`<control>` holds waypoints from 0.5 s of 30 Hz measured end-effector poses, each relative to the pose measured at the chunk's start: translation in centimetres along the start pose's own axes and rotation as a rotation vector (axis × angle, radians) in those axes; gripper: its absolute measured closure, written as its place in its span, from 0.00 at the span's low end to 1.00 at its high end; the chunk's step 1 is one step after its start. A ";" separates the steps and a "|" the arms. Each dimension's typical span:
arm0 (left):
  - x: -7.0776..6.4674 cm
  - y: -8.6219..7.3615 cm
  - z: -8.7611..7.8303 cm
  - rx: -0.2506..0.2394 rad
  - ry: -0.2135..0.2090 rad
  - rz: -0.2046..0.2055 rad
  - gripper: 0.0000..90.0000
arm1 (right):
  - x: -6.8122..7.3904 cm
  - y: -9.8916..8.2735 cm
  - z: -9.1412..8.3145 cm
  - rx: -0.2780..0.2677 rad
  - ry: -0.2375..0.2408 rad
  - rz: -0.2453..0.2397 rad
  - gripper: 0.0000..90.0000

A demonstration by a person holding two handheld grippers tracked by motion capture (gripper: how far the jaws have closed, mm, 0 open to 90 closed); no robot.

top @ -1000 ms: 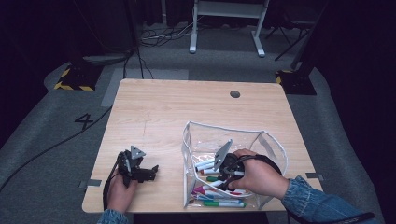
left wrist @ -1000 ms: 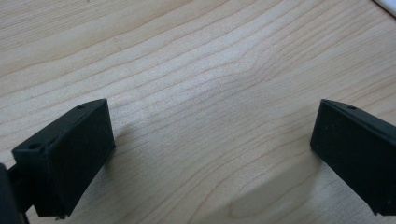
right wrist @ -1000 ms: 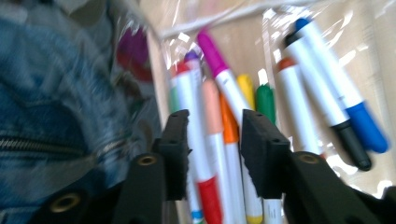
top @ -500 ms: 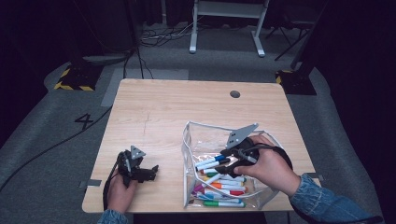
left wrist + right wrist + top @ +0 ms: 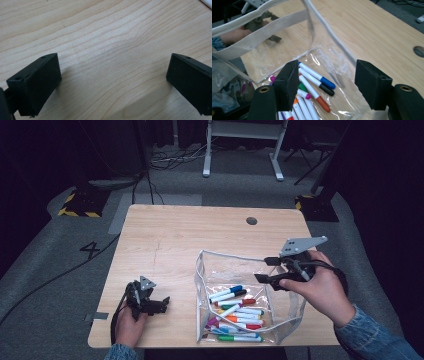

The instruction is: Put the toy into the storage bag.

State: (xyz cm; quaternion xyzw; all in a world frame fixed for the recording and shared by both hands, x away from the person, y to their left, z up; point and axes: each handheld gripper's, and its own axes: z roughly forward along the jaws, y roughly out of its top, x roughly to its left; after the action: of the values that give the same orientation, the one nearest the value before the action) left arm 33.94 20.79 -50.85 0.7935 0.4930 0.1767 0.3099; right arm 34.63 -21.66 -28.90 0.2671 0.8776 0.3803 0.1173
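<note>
High view: right tool (image 5: 266, 270), opened wide and empty, over pouch (image 5: 240, 261) rim, apparently clear.

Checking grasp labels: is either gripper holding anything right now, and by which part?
Nothing is held. The right gripper has just been opening; its jaws stand apart above the markers in the clear bag, gripping none. The left gripper is open over the table.
</note>
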 end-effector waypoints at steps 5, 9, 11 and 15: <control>0.0 0.1 0.0 0.001 0.001 0.003 0.00 | -1.8 -1.2 -2.2 -0.022 -0.059 0.052 0.41; 0.0 0.1 0.0 0.006 0.002 0.002 0.00 | -3.5 -2.5 -4.1 -0.038 -0.120 0.099 0.42; 0.0 0.1 0.1 0.006 0.002 0.001 0.00 | -4.2 -3.2 -4.8 -0.051 -0.141 0.125 0.42; 0.0 0.1 0.1 0.006 0.002 0.001 0.00 | -5.8 -4.8 -6.2 -0.069 -0.173 0.184 0.43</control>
State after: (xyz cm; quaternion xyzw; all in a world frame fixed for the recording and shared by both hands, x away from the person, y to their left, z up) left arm 34.08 20.74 -50.81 0.7944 0.4935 0.1763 0.3070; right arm 35.06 -31.40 -28.17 0.3741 0.8225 0.3948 0.1663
